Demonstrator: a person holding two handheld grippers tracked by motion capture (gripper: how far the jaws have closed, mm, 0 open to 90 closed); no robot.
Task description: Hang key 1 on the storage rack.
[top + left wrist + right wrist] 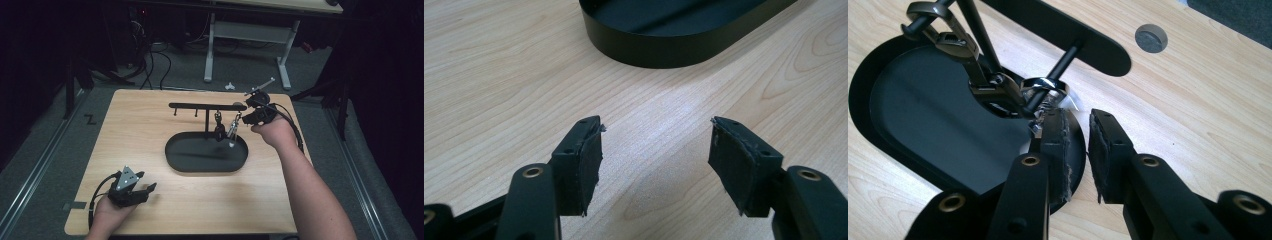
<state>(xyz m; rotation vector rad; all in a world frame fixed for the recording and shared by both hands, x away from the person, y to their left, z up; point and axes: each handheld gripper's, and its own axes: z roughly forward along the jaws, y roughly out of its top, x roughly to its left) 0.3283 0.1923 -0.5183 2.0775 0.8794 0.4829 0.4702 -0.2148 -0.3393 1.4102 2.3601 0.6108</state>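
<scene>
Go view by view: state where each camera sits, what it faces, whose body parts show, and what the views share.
High view: above the person's side, facing forward and down on the table; both forearms, left gripper, right gripper.
Left gripper view: rides the left gripper, jaws apart, facing bare wood and the tray wall.
Right gripper view: rides the right gripper, jaws nearly together, facing the rack and a silver clip.
Shared: all three show the tray.
</scene>
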